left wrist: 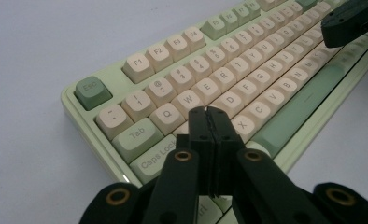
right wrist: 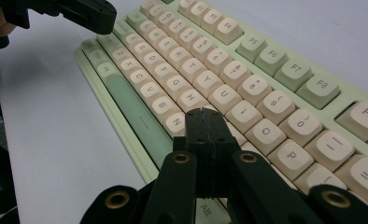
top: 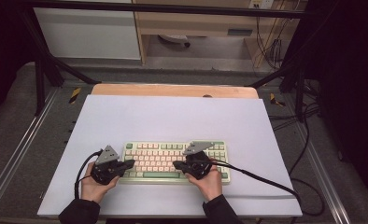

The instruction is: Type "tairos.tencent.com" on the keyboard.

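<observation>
One keyboard (top: 173,161), pale green case, cream keycaps with green modifiers and a long green space bar, lies near the front edge of the white table (top: 173,116). Two tools: left hand-held gripper (left wrist: 209,114) with jaws pressed together, empty, tips over the A/S keys; right hand-held gripper (right wrist: 205,114) likewise closed and empty, tips over the J/K area. Keys beneath both tips hidden; whether the tips touch keys cannot be told. Two hands (top: 95,186), sleeves cut off at frame bottom.
</observation>
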Demonstrator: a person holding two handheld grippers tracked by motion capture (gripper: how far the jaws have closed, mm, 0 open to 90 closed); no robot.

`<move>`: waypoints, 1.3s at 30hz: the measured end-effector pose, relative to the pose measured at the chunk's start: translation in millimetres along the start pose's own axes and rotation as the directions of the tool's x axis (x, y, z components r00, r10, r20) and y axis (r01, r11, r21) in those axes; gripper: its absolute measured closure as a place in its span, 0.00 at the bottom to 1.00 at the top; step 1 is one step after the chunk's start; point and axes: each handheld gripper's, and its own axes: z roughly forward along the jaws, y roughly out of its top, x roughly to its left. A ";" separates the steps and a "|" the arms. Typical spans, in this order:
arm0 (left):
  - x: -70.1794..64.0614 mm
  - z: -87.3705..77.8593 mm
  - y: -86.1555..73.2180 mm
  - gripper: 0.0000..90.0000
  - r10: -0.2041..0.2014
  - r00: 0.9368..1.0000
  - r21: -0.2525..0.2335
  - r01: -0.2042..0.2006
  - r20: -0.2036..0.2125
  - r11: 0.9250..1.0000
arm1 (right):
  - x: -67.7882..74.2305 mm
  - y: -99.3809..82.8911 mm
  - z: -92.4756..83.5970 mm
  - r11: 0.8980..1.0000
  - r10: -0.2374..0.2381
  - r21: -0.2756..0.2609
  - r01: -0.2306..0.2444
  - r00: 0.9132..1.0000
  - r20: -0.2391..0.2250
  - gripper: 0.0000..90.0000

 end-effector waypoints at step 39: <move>-0.6 -4.2 2.3 0.95 0.001 1.000 -0.012 -0.001 0.005 1.000 | -10.1 2.2 -22.2 0.999 0.006 -0.045 -0.004 1.000 0.024 1.00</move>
